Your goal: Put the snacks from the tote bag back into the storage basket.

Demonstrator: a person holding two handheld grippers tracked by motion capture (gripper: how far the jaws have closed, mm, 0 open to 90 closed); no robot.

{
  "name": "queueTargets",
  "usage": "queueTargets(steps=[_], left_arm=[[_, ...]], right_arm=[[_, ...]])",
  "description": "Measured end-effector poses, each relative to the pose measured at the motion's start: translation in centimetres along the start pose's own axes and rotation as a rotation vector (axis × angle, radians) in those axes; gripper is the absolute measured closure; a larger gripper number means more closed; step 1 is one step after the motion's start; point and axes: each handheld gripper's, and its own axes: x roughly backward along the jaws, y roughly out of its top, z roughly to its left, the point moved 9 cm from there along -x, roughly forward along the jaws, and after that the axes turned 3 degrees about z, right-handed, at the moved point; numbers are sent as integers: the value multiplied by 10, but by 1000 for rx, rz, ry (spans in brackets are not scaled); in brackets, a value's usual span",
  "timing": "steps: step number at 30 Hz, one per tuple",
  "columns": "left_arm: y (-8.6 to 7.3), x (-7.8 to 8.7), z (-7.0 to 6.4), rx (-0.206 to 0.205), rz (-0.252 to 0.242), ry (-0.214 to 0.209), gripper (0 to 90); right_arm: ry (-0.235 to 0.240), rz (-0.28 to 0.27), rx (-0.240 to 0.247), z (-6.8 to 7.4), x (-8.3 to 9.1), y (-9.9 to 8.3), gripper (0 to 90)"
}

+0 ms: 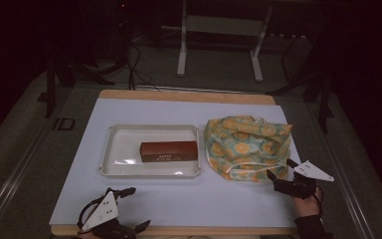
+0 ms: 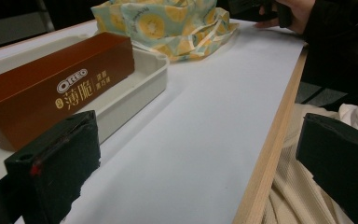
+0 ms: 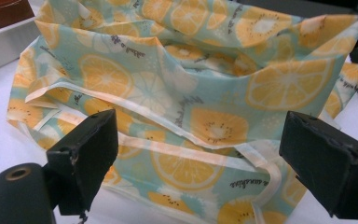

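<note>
Right gripper [image 1: 279, 171] sits w/ jaws spread wide, empty, just at the near edge of the orange-print fabric bag [image 1: 246, 146], prob. lined up to pinch its rim. Left gripper [image 1: 129, 209] waits open near the table edge; Oreo box [image 1: 169, 151] lies in the white tray [image 1: 110, 149], left of the bag.

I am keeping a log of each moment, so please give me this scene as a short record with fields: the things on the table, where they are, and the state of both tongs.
surface: white sheet on a wooden table
tray: white tray, left of centre
box: brown Oreo box lying flat in the tray's right part
bag: orange-slice print fabric bag, right of the tray, crumpled, mouth open
left tongs: left tongs open, at the near table edge, holding nothing
right tongs: right tongs open, at the bag's near right edge, its rim between the jaws, not gripped
</note>
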Motion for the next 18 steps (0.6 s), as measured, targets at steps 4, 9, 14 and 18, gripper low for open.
queueTargets(steps=[4, 9, 14, 18], left_arm=[[0, 0, 0, 1, -1, 0, 0], [0, -1, 1, 3, -1, 0, 0], [0, -1, 1, 3, -1, -1, 0], [0, -1, 0, 1, -1, -2, 0]], right_arm=[[2, -6, -5, 0, 1, -1, 116], [2, -7, 17, 3, 0, -2, 116], [-4, -16, 6, 1, 1, -3, 116], [-7, -16, 15, 2, 0, -3, 117]])
